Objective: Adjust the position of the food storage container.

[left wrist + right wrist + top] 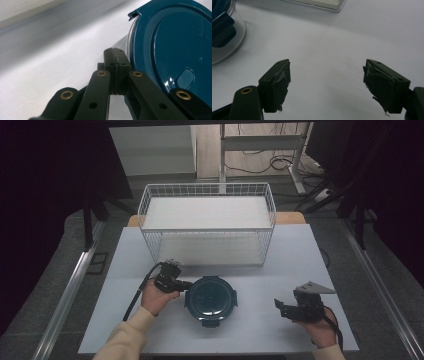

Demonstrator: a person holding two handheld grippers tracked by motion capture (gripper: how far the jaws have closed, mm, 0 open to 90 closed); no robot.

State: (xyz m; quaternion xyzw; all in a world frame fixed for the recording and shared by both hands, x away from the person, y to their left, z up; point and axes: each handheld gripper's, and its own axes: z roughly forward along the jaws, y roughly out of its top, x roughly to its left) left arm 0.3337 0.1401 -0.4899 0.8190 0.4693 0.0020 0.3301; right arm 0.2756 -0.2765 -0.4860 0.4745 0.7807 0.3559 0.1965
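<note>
round clear container with a dark blue clip-on lid [211, 298] is being approached by the left gripper [189, 285], whose two black jaws are being held fully together with nothing between them. in the left gripper view the closed tips [116, 65] are sitting right at the container's side, just below the lid's rim [172, 47]; whether they are actually touching it cannot be told. the right gripper [278, 307] is being held well apart from the container, over bare table, with its jaws standing open and nothing being gripped. in the right gripper view its worn, tape-covered pads [280, 82] are being shown over the pale table surface, and the container's clear wall and one blue lid clip [222, 27] are being seen at the far left edge. the container is resting on the light grey table [250, 330], near the front middle, between the two grippers and closer to the left one. a white wire basket with a white base [207, 222] is standing behind it, toward the table's far edge.
</note>
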